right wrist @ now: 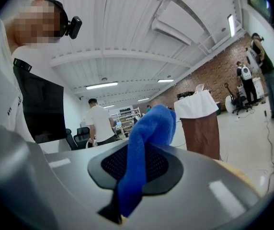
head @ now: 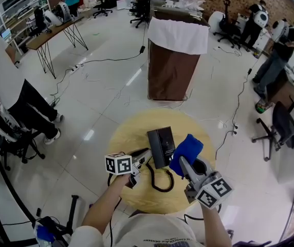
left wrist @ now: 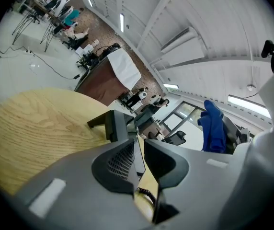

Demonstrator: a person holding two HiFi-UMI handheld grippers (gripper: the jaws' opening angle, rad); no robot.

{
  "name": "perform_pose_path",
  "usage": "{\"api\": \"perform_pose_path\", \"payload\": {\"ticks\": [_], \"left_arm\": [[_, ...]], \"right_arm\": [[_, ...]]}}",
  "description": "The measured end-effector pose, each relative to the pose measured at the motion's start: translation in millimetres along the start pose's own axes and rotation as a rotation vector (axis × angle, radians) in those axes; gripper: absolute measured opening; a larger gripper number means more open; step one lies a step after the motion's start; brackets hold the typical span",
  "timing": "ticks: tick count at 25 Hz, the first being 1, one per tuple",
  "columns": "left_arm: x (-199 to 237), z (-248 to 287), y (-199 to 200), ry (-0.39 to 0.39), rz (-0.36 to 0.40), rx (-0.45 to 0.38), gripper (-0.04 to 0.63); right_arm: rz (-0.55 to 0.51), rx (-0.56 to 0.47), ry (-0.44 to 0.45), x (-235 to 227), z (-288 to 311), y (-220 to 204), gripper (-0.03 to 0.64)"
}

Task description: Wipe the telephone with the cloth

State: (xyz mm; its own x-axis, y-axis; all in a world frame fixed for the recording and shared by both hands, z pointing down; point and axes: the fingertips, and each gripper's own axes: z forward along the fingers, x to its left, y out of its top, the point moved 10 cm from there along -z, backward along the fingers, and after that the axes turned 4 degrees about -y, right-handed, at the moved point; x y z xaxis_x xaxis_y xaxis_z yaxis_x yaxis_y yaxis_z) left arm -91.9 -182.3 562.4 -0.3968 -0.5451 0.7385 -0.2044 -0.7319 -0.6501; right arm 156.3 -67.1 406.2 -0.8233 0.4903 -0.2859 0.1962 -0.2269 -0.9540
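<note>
Black phone (head: 161, 145) edge is pinched in your left gripper (head: 146, 156). The jaws are down to a narrow slot with the thin side of the casing between the pads, and from that gripper's own view it reads as a real grip, not a hover. The phone starts right at the tips and runs away ahead of them over the wood table (head: 131, 133). It looks a bit tipped, but I can't swear to that. The coiled cord (head: 160, 183) loops on the table just below and behind those jaws.

Just to the right of the phone is the blue cloth (head: 187, 151), right beside the casing. I can't tell if it's touching yet. Your right gripper (head: 182, 161) is clamped on it: a fold runs down between the pads and the rest bunches up over the tips, so you've got a decent wad out front to wipe with.

My read is you're at the brace-and-approach step, with the wiping not really going yet. The next move is to bring that wad left onto the phone's face and drag it along the length while the left hand stops the casing sliding. Lead with the cloth, not the bare jaw tips, or you'll scrape plastic. Watch the cord too, since a shove could drag it.
</note>
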Motion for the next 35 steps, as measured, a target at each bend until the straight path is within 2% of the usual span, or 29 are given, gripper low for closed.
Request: {"api": "perform_pose_path", "payload": {"ticks": [10,15,26,31,35], "left_arm": [[-98,-29,-12,0.01,0.208,-0.106,0.002],[-146,-43,-27,0.024,0.307,-0.16,0.0],[-230,-80,-60,0.102,0.509,-0.242,0.0],[-260,-98,-77,0.141,0.575,-0.273,0.0],[-282,-103,-90,0.147,0.58,-0.294,0.0]], "right_arm": [[-0.105,0.032,0.065,22,-36,3,0.061],[-0.182,0.042,0.094,39,-56,-2,0.061],[-0.237,0.032,0.115,69,-92,-15,0.061],[-0.266,0.032,0.118,87,-110,-19,0.061],[-0.3,0.018,0.13,98,-126,-18,0.061]]}}
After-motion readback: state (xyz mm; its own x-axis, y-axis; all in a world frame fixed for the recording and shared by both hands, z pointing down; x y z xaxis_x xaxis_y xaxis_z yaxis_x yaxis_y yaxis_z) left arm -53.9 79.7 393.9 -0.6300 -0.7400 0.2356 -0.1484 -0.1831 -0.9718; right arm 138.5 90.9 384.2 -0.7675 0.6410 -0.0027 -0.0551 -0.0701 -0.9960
